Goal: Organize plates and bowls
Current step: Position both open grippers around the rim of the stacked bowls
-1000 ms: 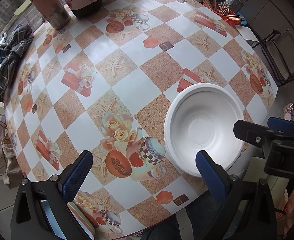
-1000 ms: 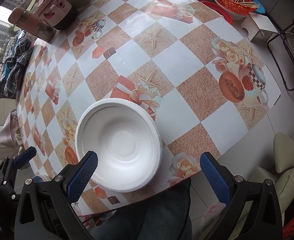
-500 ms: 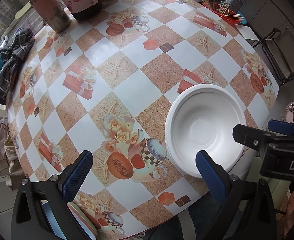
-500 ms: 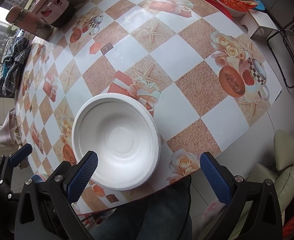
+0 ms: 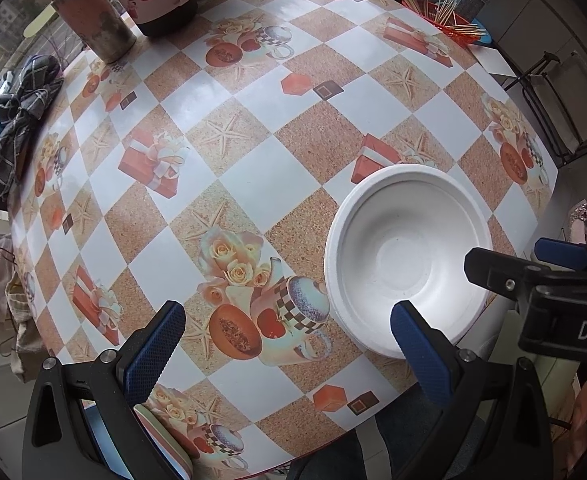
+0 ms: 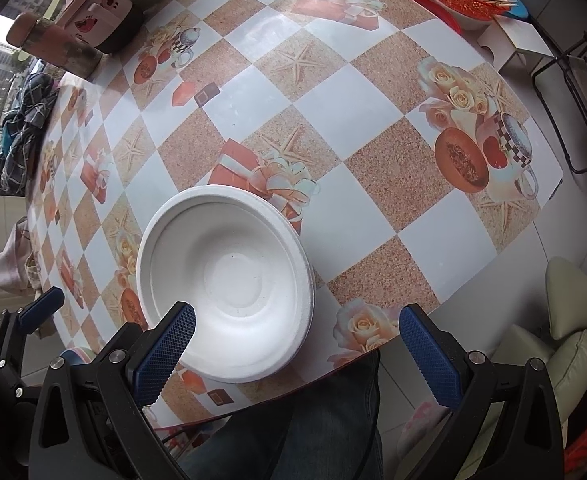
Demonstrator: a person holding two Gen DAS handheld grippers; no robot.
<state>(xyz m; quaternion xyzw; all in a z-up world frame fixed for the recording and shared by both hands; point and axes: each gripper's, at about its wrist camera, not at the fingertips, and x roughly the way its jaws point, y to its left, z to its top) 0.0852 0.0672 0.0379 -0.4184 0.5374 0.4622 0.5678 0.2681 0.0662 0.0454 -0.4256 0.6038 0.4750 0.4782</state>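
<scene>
We see a big round table (image 5: 261, 184) with a checked cloth of stars, roses and gift boxes, and we use it as our landmark. A white bowl (image 5: 407, 256) sits on the table, close to the near edge, right side up and with nothing in it. It is round, so it has no long side to line up with. Our right claw (image 6: 293, 344) is spread wide and holds nothing; the bowl lies just ahead of it and a bit to its left, with the left pad over the bowl's near rim. Our left claw (image 5: 287, 338) is also wide and holds nothing; the bowl lies off to its right, by its right pad. We think the right claw is nearer, so it should reach for the rim. At the near edge of the table, a blue thing under the left claw is mostly hidden, and we cannot tell what it is.
</scene>
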